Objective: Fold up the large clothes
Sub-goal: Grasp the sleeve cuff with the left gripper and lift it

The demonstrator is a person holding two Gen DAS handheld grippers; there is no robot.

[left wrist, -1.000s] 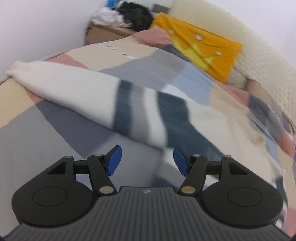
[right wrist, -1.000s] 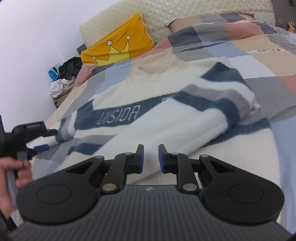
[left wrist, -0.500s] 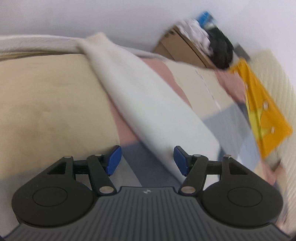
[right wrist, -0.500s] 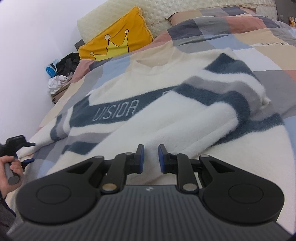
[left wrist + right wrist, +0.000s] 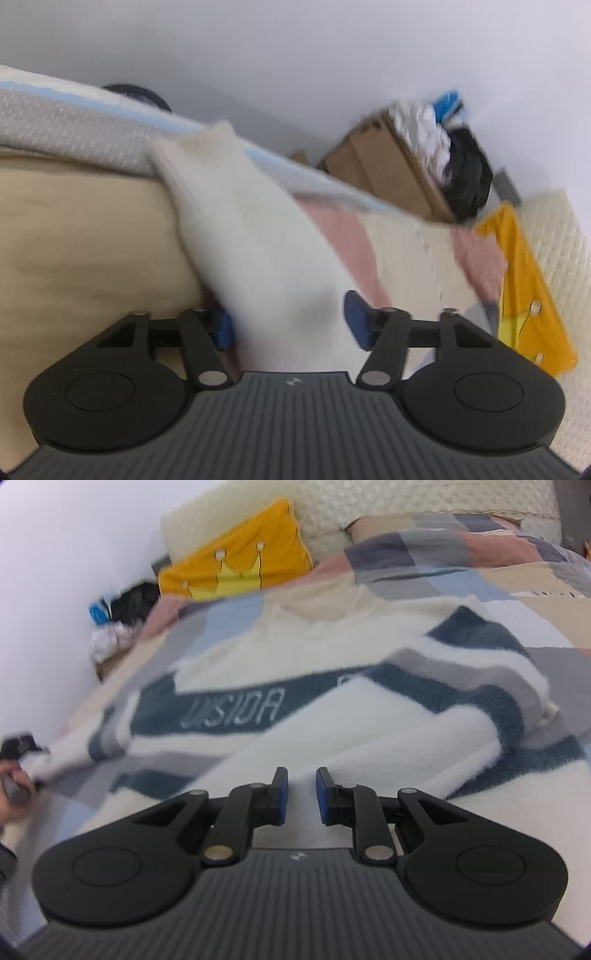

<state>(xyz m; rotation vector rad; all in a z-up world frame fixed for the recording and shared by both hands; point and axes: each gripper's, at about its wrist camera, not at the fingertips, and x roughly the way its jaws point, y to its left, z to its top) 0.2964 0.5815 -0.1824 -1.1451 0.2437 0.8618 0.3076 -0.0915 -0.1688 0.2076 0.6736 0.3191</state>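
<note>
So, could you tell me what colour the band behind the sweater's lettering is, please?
Dark blue; the sweater shows it best in the right wrist view.

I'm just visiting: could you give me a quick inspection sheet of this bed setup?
Surface: patchwork quilt on a bed.
Job's things: cream and navy sweater lies spread, front up; one sleeve reaches the bed's edge.
Clutter: yellow cushion by the headboard; cardboard box piled with clothes beside the bed.
Grippers: left gripper jaws have just been closing, sleeve between them, not visibly squeezed; right gripper jaws nearly together over the sweater, grip unclear.
Cables: nothing seen.
Surroundings: white wall.
</note>
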